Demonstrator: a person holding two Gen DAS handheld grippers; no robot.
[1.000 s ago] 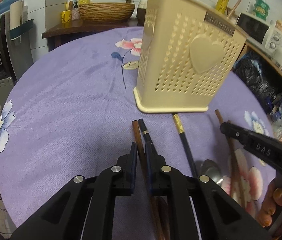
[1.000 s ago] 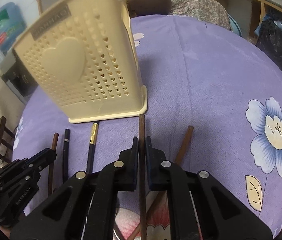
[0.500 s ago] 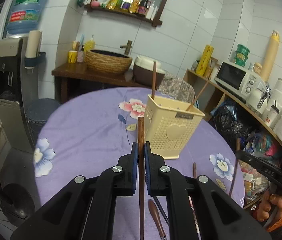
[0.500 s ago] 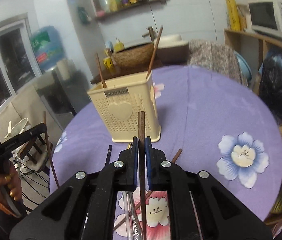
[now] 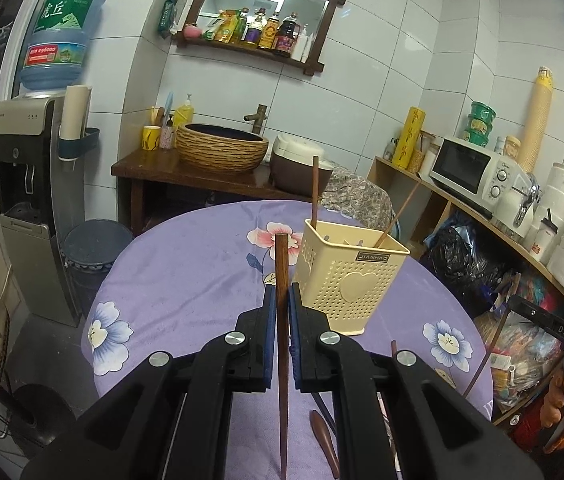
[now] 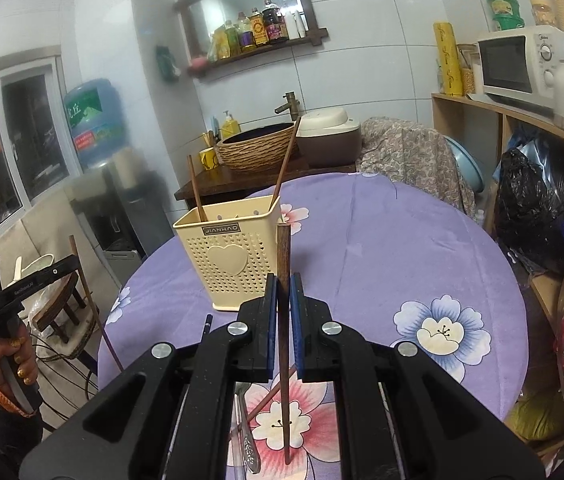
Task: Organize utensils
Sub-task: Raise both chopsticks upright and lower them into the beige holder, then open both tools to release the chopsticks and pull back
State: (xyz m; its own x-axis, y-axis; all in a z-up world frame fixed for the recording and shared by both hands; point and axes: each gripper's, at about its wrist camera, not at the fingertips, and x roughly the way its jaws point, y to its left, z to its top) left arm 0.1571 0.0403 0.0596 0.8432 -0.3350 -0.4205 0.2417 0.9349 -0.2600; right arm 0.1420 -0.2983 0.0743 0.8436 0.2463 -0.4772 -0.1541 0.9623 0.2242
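The left gripper [image 5: 279, 300] was squeezed tight on a brown chopstick [image 5: 281, 340]. The stick stood straight up between the blue pads, with its thick end sticking out above them and its thin end hanging down below. The right gripper [image 6: 280, 292] was squeezed tight on another brown chopstick [image 6: 284, 340] in the same way, held upright above the table.

Just past both grippers stood the cream utensil basket [image 5: 352, 280], with small holes and a heart on its side. Two chopsticks [image 6: 197, 192] were already in it, one leaning at each end. The basket sat on a round table with a purple flowered cloth [image 5: 185, 272].

More utensils lay flat on the cloth near the grippers. A metal spoon [image 6: 247, 436] and a loose brown chopstick [image 6: 265, 398] lay under the right gripper. A black chopstick [image 6: 207, 324] lay close to the basket. A brown wooden handle [image 5: 324, 440] lay under the left gripper.

A person's hand [image 6: 17, 356] held the left gripper's grip at the left edge of the right wrist view. Behind the table were a woven basin [image 5: 221, 152], a water dispenser [image 5: 29, 184] and a microwave [image 5: 478, 168].
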